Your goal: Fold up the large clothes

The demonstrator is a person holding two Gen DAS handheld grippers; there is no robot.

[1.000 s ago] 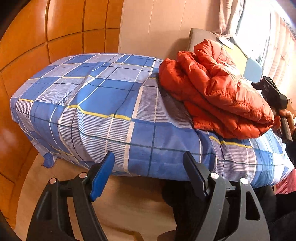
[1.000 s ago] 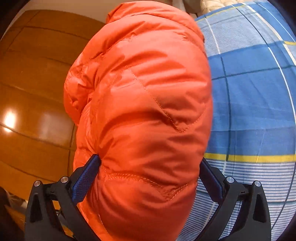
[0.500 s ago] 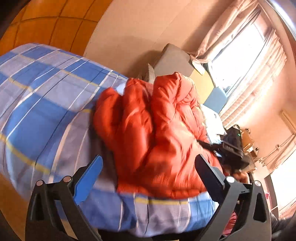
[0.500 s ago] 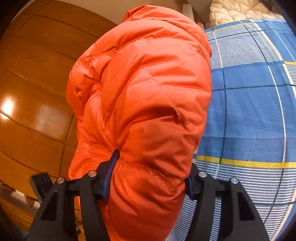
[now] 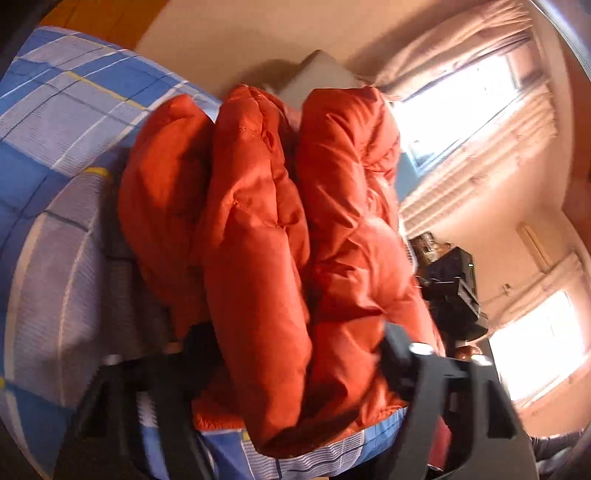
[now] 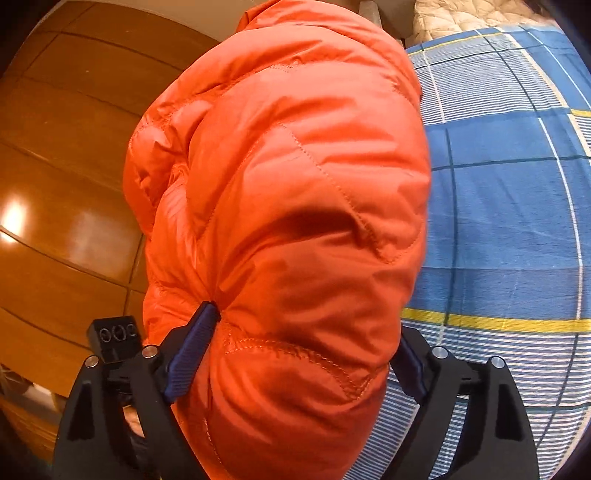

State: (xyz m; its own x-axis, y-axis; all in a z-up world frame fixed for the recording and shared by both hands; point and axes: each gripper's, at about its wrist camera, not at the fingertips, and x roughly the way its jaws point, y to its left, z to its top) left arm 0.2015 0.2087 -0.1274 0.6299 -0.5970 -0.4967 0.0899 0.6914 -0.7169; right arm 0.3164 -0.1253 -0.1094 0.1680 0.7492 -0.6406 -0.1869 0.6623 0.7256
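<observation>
An orange puffer jacket (image 5: 258, 236) lies folded in thick layers on a blue plaid bedsheet (image 5: 55, 122). My left gripper (image 5: 291, 350) has its jaws around the near edge of the bundle, pressing into the padding. My right gripper (image 6: 306, 347) squeezes the opposite end of the same jacket (image 6: 288, 192), its blue fingers (image 6: 192, 350) dug into the fabric. The right gripper also shows in the left wrist view (image 5: 452, 284) beyond the jacket. The sheet also shows in the right wrist view (image 6: 509, 221).
Wooden wall panels (image 6: 62, 166) stand behind the bed. A curtained window (image 5: 461, 110) is bright at the right. A beige quilt (image 6: 472, 14) lies at the far end of the bed. The left gripper's body (image 6: 114, 336) shows past the jacket.
My left gripper swung from the bed's side up to the jacket and closed on its near edge. My right gripper tightened on the jacket's other end.
</observation>
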